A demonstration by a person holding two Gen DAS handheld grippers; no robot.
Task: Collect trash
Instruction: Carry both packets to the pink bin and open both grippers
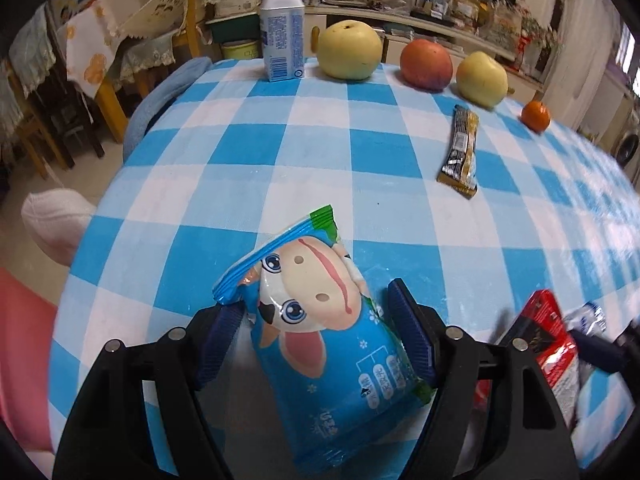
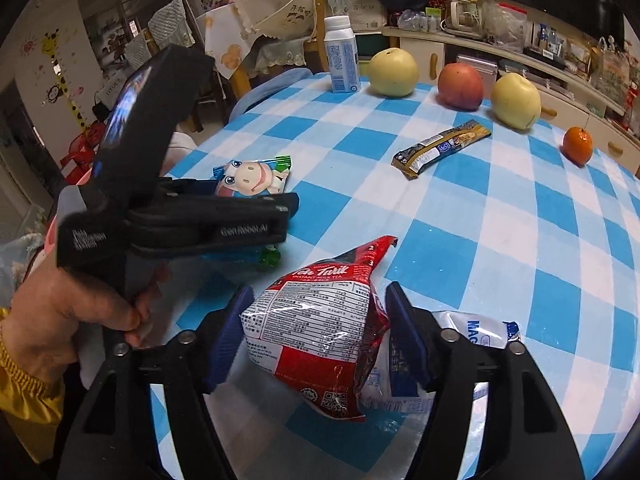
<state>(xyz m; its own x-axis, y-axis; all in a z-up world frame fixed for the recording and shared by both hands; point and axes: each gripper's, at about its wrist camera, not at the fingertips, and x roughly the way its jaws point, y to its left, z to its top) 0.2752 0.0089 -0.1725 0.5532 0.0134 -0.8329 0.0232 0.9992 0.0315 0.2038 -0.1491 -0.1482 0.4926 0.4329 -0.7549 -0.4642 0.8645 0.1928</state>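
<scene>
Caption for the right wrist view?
Right gripper open around a red milk-tea packet on the checked tablecloth.

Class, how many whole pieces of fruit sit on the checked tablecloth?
4, in a row along the far edge: a yellow pear, a red apple, a second yellow pear and a small orange. None appears hidden.

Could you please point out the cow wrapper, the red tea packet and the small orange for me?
cow wrapper [image 1: 320, 292], left wrist view, the cow's snout
red tea packet [image 2: 316, 320], right wrist view, the white label
small orange [image 2: 577, 145], right wrist view, its middle
</scene>
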